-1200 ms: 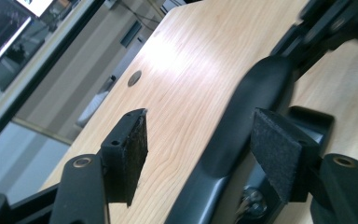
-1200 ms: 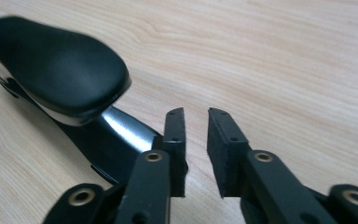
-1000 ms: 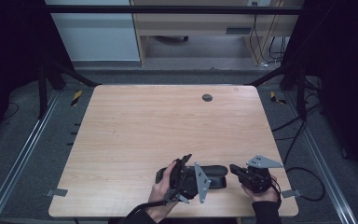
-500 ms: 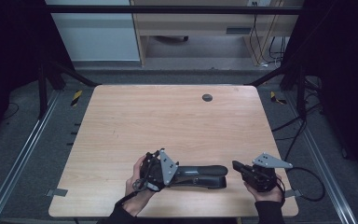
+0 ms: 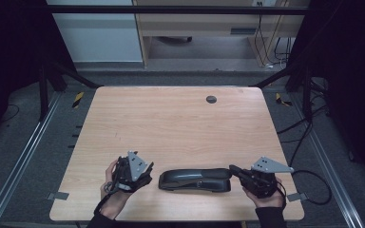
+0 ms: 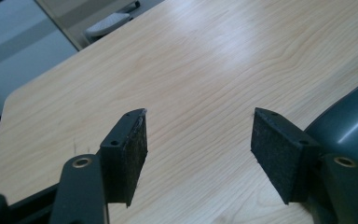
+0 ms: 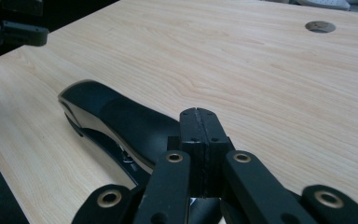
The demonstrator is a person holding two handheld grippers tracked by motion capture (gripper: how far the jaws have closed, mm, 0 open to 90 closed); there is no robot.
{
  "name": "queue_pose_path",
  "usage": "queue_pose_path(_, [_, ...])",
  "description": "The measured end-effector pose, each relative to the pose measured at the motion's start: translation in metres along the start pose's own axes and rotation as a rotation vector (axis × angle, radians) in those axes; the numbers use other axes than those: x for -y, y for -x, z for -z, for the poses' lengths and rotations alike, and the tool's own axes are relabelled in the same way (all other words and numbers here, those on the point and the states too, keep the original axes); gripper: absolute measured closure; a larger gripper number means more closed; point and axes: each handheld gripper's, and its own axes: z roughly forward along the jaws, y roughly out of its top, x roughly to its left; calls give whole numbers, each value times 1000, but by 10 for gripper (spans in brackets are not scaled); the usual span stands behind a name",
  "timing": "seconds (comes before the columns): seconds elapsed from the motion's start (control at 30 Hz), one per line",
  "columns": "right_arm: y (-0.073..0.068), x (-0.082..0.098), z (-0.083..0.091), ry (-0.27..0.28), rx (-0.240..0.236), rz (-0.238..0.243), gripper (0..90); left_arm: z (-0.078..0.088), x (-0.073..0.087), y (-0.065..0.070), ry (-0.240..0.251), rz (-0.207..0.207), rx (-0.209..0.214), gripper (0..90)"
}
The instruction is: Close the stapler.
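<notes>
Pale wood-grain counter [image 5: 171, 123] with rounded corners and a small round dark grommet [image 5: 211, 99] set into it near the far edge. It sits on a dark frame over grey carpet-looking floor, with metal rails [image 5: 21, 159] running along both sides and a couple of yellow-and-black striped bits [image 5: 77, 98] on the floor by the far corners. Behind it there's a light wooden desk [image 5: 204, 28] and some cables [image 5: 266, 33] hanging by it, and the rest of the room is pretty dark.

Lying near the front edge is a big black stapler [image 5: 195, 180], long and low, smooth glossy plastic with a rounded nose. It lies lengthwise between the two hands.

Left claw [image 5: 145, 174] is wide open, holding nothing, sitting just beside the stapler's left end. In the left gripper view its pads [image 6: 133, 158] look like rough black foam on flat black plates, with the stapler's curved grey-black shell just past the right one.

Right claw [image 5: 234, 170] is at the stapler's right end, pads [image 7: 200, 133] pressed flat together. I can't tell if it's pinching any bit of the stapler.
</notes>
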Motion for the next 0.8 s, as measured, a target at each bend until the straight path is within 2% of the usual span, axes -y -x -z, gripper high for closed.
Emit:
queue_pose_path(0.13, [-2,1,-2,-8,-5,0,900,2,6,-8,12,8,-21,354])
queue_pose_path(0.2, [-4,1,-3,-5,-9,2,900,5,13,-14,9,30,-32,355])
queue_pose_path(0.4, [-6,1,-5,7,-13,6,900,5,27,-21,16,35,-49,355])
queue_pose_path(0.43, [-6,2,-5,9,-12,6,900,5,33,-24,18,52,-59,357])
queue_pose_path(0.57, [-6,5,-8,-4,-3,5,900,-1,43,-31,-5,102,-67,360])
queue_pose_path(0.8, [-3,10,-12,-17,-2,0,900,-9,51,-35,-29,105,-81,366])
